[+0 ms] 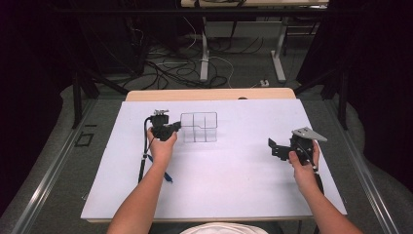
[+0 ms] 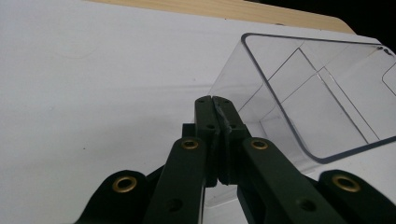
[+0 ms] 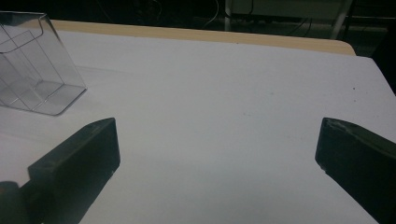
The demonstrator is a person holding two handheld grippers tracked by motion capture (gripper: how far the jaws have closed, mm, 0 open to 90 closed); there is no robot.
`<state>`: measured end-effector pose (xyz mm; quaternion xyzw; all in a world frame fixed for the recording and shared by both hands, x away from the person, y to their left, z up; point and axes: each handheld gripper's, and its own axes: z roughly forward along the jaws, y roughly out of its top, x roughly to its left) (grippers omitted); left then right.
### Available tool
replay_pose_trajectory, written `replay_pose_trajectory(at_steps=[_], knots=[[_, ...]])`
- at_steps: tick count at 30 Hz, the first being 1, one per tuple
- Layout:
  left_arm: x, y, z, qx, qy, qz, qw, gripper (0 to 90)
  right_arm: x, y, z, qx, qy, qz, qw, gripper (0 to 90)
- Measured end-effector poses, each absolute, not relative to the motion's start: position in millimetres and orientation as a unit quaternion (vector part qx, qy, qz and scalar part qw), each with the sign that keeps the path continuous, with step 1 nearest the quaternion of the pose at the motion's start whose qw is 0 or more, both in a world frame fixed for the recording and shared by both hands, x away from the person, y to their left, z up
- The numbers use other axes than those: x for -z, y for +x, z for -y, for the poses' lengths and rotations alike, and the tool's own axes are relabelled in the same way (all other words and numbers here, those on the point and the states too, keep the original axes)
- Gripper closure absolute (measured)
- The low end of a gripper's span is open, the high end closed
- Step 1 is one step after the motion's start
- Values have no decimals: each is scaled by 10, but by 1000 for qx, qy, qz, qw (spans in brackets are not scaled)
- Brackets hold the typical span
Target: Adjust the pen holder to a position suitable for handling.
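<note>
1. Clear divided box (image 1: 198, 127) sat on the white table cover (image 1: 219, 185), toward its far side, left of centre.
2. Left gripper (image 1: 176, 127) was right at the box's left wall – jaws pressed together, apparently pinching that clear wall (image 2: 243, 93).
3. Right gripper (image 1: 272, 146) was well apart from the box, to its right and nearer the person – jaws spread wide, nothing between.
4. Blue pen (image 1: 163, 173) lay near the box, below the left hand (image 1: 160, 146).
</note>
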<state>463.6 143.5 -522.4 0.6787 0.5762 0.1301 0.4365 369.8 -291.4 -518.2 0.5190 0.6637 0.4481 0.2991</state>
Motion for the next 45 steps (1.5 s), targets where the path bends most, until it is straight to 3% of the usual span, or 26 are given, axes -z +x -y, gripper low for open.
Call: replay_pose_trajectory(at_steps=[45], knots=[[5155,4766,-1035,-134,700,-548,437,878,5192,3694,2911,-449,517,-668,291,0]])
